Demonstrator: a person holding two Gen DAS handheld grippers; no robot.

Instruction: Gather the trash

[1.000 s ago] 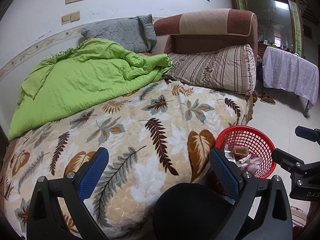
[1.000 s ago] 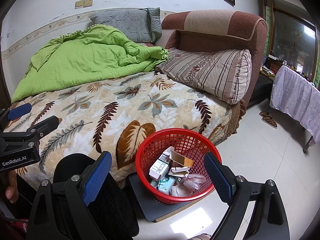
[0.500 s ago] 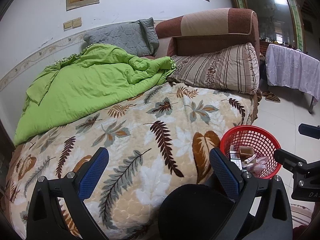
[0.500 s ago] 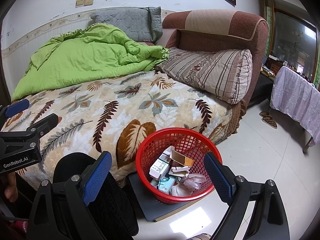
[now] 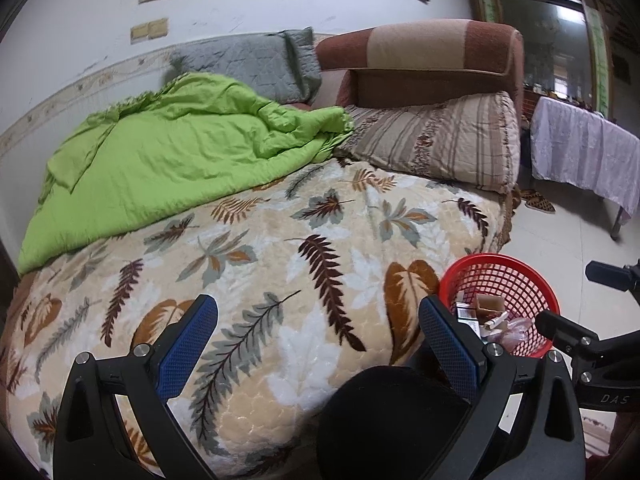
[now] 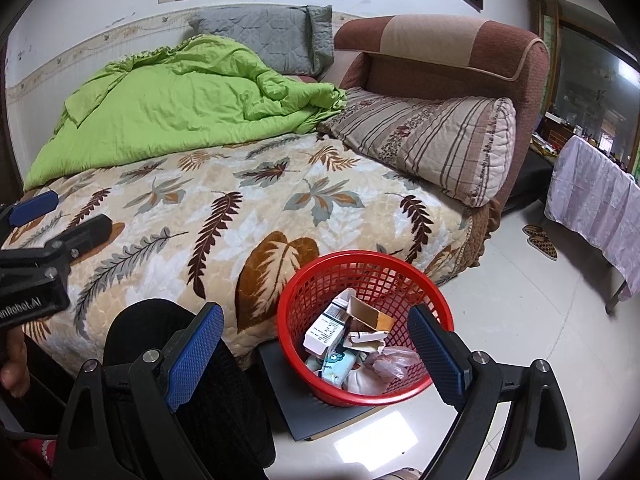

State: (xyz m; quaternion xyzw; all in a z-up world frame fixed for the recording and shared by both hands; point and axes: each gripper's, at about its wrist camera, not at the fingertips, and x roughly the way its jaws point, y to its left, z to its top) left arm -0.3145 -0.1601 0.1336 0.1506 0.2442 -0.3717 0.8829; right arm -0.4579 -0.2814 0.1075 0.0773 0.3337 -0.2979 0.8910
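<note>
The red basket [image 6: 366, 328] stands on a dark flat board [image 6: 296, 392] on the floor, just beside the bed [image 6: 224, 216]. It holds the trash: small cartons [image 6: 326, 330], an open cardboard box [image 6: 370, 314], a printed packet [image 6: 338, 366] and a crumpled plastic bag [image 6: 390, 362]. The right gripper [image 6: 316, 356] hovers above the basket, jaws apart and empty. The left gripper [image 5: 318, 340] hangs over the bed edge, jaws apart and empty. A knee [image 6: 168, 340] in dark fabric sits between the grippers. A green quilt [image 5: 168, 160] and striped pillow [image 5: 440, 140] lie on the bed.

Left tool [image 5: 318, 336] jaws spread wide, right tool [image 6: 316, 344] likewise, both empty
</note>
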